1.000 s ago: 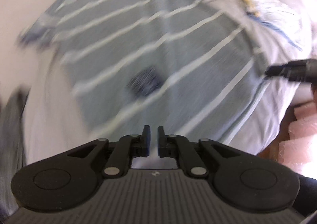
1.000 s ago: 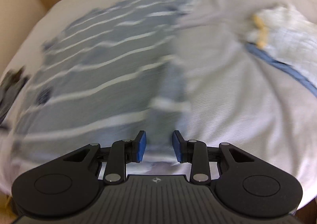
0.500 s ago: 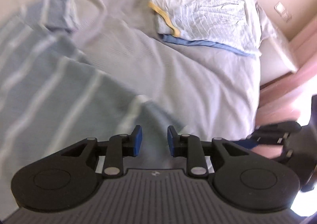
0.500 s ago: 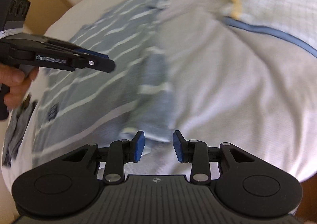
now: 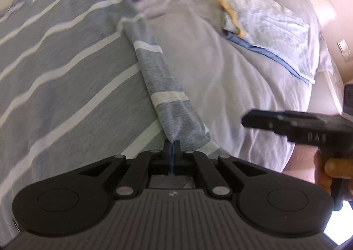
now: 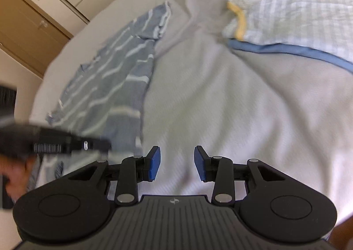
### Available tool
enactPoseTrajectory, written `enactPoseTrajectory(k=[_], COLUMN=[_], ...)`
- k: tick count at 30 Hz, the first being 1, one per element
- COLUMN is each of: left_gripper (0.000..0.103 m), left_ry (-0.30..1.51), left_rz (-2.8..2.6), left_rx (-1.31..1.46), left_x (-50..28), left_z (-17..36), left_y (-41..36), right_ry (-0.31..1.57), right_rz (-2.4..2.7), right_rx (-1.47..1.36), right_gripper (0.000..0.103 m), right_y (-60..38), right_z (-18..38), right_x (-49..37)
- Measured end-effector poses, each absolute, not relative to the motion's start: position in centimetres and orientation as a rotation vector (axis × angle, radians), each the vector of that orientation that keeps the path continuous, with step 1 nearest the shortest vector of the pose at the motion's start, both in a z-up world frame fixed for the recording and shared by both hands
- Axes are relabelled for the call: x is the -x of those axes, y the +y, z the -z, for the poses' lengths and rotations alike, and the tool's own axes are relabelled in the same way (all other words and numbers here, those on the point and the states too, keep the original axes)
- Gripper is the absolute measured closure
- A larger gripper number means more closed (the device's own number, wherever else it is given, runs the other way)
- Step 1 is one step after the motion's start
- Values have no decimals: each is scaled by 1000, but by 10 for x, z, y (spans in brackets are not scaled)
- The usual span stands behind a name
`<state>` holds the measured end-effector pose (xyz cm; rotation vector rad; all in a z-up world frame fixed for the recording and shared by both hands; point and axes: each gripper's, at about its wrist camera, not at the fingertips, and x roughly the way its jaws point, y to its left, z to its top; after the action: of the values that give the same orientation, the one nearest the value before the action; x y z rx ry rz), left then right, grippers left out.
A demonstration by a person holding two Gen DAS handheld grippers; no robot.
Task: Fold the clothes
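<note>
Grey-blue white-striped shirt (image 5: pixel 66 77) spread on pale bed sheet (image 5: pixel 220 73), right edge folded into narrow strip. Left gripper (image 5: pixel 171 148) clamped on strip end; right gripper (image 6: pixel 176 162) apart, empty over sheet.

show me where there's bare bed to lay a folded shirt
Bare sheet lies between the striped shirt and the checked garment, running down under the right gripper. The shirt's side is crowded: the left gripper pinches its sleeve.

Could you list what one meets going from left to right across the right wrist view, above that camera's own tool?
Left tool → striped grey shirt → bare white bedsheet → folded checked garment with yellow trim.
</note>
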<state>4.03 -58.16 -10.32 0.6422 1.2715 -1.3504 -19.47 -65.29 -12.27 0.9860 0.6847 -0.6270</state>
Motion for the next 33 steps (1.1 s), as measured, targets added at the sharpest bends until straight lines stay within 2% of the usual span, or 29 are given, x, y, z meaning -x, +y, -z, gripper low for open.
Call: enactPoseTrajectory(k=[7, 14, 16, 17, 18, 20, 24, 29, 33], left_gripper=[103, 103, 103, 103, 103, 100, 82, 82, 82], left_ry=[1303, 1303, 1301, 1299, 1296, 1290, 1254, 1270, 1265], left_rz=[1338, 1355, 1361, 1373, 1386, 1412, 1517, 1507, 1475], left_rx=[-582, -559, -560, -555, -551, -541, -527, -546, -570], left_x=[-48, -50, -50, -49, -47, -45, -35, -34, -38], left_z=[112, 114, 114, 112, 110, 105, 93, 98, 100], left_y=[-569, -568, -568, -568, -568, -569, -571, -571, -563], right_ry=[634, 686, 697, 703, 710, 725, 719, 705, 715], right_rz=[518, 464, 464, 464, 470, 491, 636, 831, 817], right_rx=[-1082, -1084, -1081, -1080, -1075, -1064, -978, -893, -920], right_gripper=[64, 65, 72, 91, 100, 101, 101, 103, 92], right_y=[-675, -671, -668, -667, -666, -666, -676, -697, -692], right_z=[139, 152, 154, 155, 155, 151, 122, 103, 111], right_x=[147, 117, 114, 112, 112, 115, 147, 200, 221])
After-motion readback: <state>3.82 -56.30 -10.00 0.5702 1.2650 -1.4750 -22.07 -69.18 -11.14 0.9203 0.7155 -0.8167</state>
